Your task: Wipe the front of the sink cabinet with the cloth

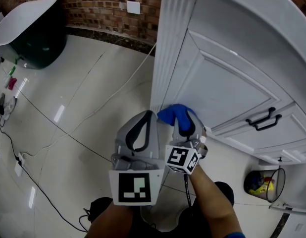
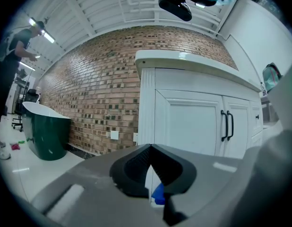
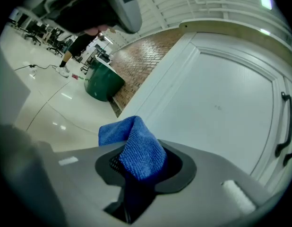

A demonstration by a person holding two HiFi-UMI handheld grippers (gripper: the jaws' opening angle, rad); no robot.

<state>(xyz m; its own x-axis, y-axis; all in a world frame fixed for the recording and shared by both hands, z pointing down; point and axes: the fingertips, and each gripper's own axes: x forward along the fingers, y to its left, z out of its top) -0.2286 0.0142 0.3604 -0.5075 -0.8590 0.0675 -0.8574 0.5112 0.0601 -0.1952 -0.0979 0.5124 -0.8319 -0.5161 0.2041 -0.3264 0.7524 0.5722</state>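
The white sink cabinet (image 1: 217,78) fills the right of the head view, with a pair of black door handles (image 1: 263,119). A blue cloth (image 1: 174,114) sticks out of my right gripper (image 1: 184,124), which is shut on it; the cloth lies close to the cabinet's fluted left corner post, and contact is not clear. In the right gripper view the cloth (image 3: 136,148) bulges over the jaws before the door panel (image 3: 217,108). My left gripper (image 1: 147,117) hangs just left of the right one, shut with nothing in it. Its view faces the cabinet doors (image 2: 188,122).
A dark green tub (image 1: 34,33) with a white rim stands at the far left by the brick wall (image 1: 103,4). Cables (image 1: 59,128) cross the glossy floor. A wire waste basket (image 1: 264,183) sits low at the right. A person (image 2: 13,46) stands far off.
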